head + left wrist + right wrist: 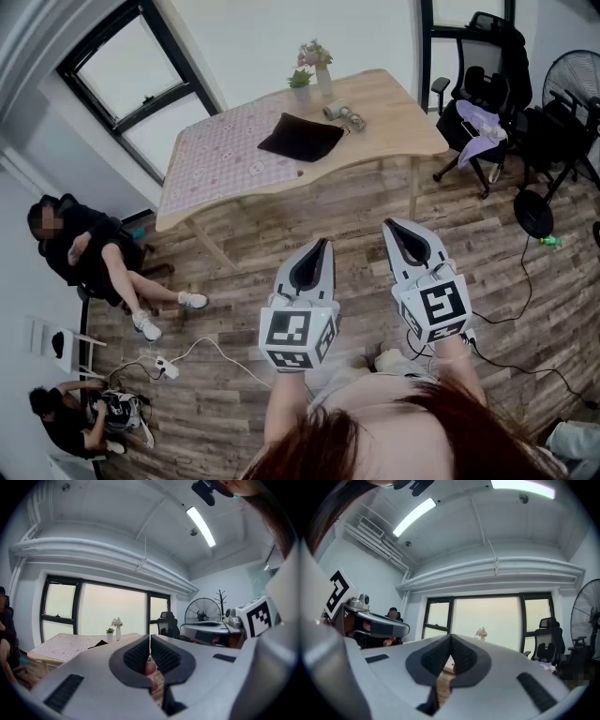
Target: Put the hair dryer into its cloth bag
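A dark cloth bag (301,137) lies flat near the middle of the wooden table (394,122). The grey hair dryer (344,114) lies just to its right, toward the table's far edge. Both grippers hang over the floor, well short of the table, pointing level toward it. My left gripper (325,243) is shut with nothing between its jaws, and so is my right gripper (387,224). In the left gripper view the left gripper (150,645) has the bag (98,643) far ahead as a dark patch on the table. The right gripper (450,643) points toward the windows.
A vase of flowers (319,66) and a small potted plant (299,82) stand at the table's far edge. Office chairs (483,84) and a floor fan (572,94) stand to the right. A person sits on a chair (89,248) at left; another crouches (70,422) lower left. Cables (202,352) cross the floor.
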The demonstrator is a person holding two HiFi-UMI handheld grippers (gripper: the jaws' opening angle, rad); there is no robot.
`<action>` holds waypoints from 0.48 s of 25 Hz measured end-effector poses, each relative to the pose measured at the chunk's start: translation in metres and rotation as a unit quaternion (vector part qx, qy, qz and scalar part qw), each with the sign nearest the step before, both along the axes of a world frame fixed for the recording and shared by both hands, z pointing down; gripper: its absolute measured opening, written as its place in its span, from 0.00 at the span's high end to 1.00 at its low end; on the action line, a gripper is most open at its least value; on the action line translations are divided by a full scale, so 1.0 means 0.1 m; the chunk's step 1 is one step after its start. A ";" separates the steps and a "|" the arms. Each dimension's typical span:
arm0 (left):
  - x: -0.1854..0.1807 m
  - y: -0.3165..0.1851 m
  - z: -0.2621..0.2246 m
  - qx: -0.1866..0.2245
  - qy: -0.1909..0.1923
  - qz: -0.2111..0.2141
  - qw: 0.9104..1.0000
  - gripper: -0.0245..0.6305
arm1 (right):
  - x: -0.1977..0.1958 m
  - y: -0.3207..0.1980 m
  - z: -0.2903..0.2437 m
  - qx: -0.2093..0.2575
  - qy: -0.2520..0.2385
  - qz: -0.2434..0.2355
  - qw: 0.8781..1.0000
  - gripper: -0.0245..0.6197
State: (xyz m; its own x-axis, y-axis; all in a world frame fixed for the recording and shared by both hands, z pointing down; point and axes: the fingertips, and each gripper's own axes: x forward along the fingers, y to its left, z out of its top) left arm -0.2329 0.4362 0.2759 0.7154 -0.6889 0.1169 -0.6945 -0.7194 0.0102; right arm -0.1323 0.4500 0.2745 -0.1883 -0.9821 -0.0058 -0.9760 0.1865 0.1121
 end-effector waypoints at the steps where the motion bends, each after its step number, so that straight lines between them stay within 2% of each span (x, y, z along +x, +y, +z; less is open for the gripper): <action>1: 0.02 -0.01 0.01 -0.001 0.000 0.000 1.000 0.94 | 0.02 -0.01 0.01 -0.001 0.000 -0.001 1.000 0.96; 12: 0.45 -0.14 0.06 -0.009 0.003 0.011 1.000 0.94 | 0.31 -0.14 0.06 -0.008 -0.021 -0.014 1.000 0.96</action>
State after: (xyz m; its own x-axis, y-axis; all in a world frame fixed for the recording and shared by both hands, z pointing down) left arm -0.1883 0.4226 0.2822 0.7304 -0.6714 0.1253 -0.6790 -0.7336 0.0269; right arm -0.1012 0.4360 0.2800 -0.2148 -0.9767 0.0010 -0.9743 0.2144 0.0688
